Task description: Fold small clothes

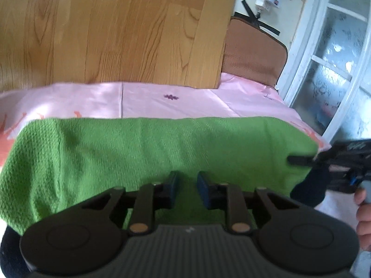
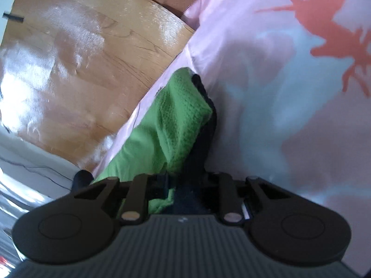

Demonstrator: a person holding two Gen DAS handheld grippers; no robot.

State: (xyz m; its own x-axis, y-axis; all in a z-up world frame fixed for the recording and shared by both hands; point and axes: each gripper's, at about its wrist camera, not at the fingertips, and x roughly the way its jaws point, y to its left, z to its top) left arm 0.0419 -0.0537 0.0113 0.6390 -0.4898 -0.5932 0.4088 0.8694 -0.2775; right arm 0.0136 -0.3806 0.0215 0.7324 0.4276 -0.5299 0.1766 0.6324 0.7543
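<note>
Left gripper (image 1: 187, 185): angled down, jaws narrowly apart. In the gap and just ahead of the tips, green cloth (image 1: 150, 148). Not possible to tell whether the pads press on it.

Position of the green cloth, referenced to the left gripper: stretched as a wide band directly in front, from far left of the jaws to far right. Left end drooping over the edge; right end drawn up to a corner. Waffle-like knit, top edge nearly straight.

Right gripper (image 2: 183, 180): closed on the green cloth. In the right wrist view, fingertips hidden by a bunched ridge of cloth running forward out of the jaws. Alongside the ridge, on its right, dark fabric (image 2: 204, 139), also between the jaws. In the left wrist view, one black finger at the right corner of the cloth, to the right of the left gripper and slightly ahead.

Behind that finger, part of a hand (image 1: 364, 213) at the frame edge.

Under the cloth and beyond the left gripper: pink sheet (image 1: 185, 102) with coral prints. Farther ahead: upright wooden board (image 1: 116, 34). Ahead and to the right: brown cushion (image 1: 252, 53), then white window frame (image 1: 301, 53).
</note>
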